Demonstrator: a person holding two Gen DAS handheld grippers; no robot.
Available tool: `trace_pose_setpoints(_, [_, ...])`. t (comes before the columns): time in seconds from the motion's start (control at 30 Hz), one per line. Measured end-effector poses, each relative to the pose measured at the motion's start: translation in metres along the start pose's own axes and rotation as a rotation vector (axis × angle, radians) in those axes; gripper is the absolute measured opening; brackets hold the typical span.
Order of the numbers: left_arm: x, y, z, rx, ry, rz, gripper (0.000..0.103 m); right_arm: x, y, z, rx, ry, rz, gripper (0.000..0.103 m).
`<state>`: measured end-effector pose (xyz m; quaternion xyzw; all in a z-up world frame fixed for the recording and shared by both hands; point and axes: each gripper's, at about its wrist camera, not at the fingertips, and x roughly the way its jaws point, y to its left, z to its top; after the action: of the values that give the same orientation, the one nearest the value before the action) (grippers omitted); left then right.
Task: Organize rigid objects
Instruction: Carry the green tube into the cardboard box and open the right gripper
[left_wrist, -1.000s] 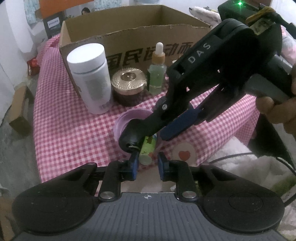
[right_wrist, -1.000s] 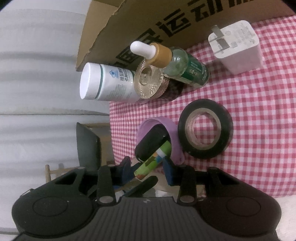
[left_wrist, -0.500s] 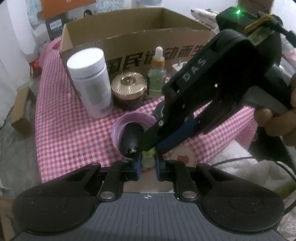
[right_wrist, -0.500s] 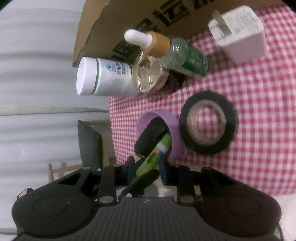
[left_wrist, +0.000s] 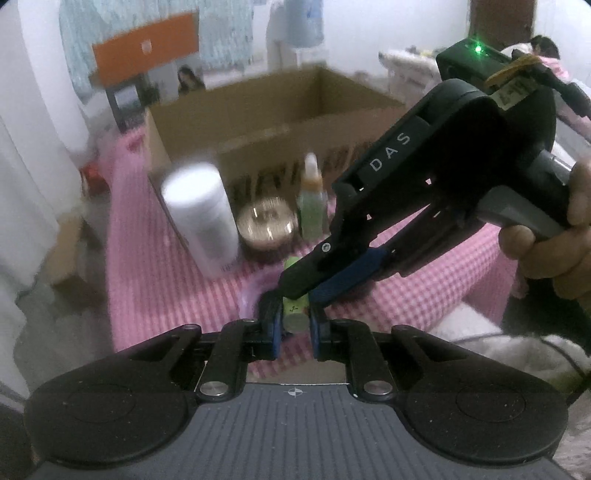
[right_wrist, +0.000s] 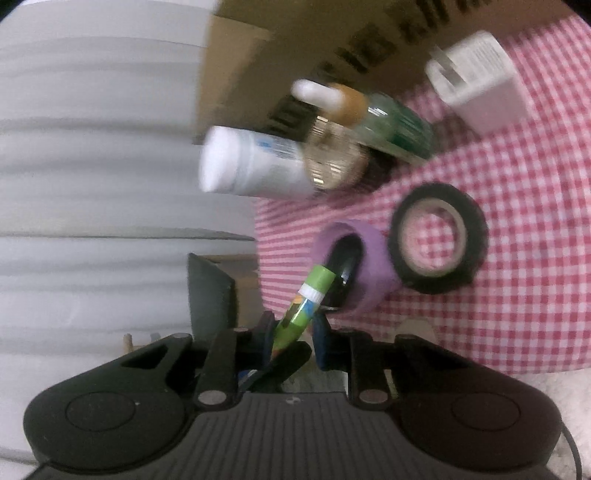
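A: Gripping the green stick (left_wrist: 294, 312) near its lower end, the left tool (left_wrist: 294, 325) has its pads shut tight on it, just ahead of its own body.

B: And the right tool (left_wrist: 314, 286)?

A: It reaches in from the right. Its figure has dropped to nearly shut, and in its own view the same green stick runs up between its pads (right_wrist: 320, 338) toward the purple cup (right_wrist: 364, 266). So both tools appear to hold 1 item; whether the right pads truly press on it is a judgement.

B: How far along is the organizing?

A: Early, by the look of it. The cardboard box (left_wrist: 295, 122) beyond the tools shows nothing inside from this angle, though its floor is hidden. Still out on the surface (left_wrist: 166, 280) ahead of the left tool: the white bottle (left_wrist: 201, 221), the gold-lidded jar (left_wrist: 266, 225) and the dropper bottle (left_wrist: 312, 206). Right of the cup sit the black tape roll (right_wrist: 437, 242) and, farther off, the white charger (right_wrist: 476, 96).

B: Anything in the way?

A: The 2 tools crowd each other around the stick, and the row of 3 containers stands between them and the box. A dark object stays in the cup; what it is cannot be told.
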<state>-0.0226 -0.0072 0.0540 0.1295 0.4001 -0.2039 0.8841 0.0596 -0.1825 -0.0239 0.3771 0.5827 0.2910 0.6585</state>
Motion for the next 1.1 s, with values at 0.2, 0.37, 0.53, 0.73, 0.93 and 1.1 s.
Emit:
trace_pose_setpoints(0.2, [-0.027, 0.012, 0.041, 0.020, -0.124, 0.059, 0.014, -0.029, 0.060, 0.013, -0.199, -0.101, 0.043, 0.023])
trace_pose_setpoints(0.37, [-0.010, 0.036, 0.094, 0.009, -0.151, 0.072, 0.014, -0.039, 0.094, 0.058, -0.279, -0.161, 0.046, 0.023])
trace_pose_setpoints(0.53, [0.042, 0.068, 0.144, -0.005, -0.073, 0.047, 0.014, -0.025, 0.095, 0.129, -0.226, -0.136, 0.024, 0.023])
trace_pose_setpoints(0.73, [0.114, 0.093, 0.176, 0.004, 0.050, 0.068, 0.014, 0.013, 0.077, 0.210, -0.139, -0.088, -0.036, 0.023])
trace_pose_setpoints(0.93, [0.167, 0.107, 0.183, 0.022, 0.173, 0.120, 0.015, 0.062, 0.059, 0.258, -0.090, -0.051, -0.101, 0.022])
trace_pose_setpoints(1.1, [0.180, 0.112, 0.184, 0.026, 0.204, 0.138, 0.020, 0.091, 0.050, 0.279, -0.101, -0.046, -0.160, 0.022])
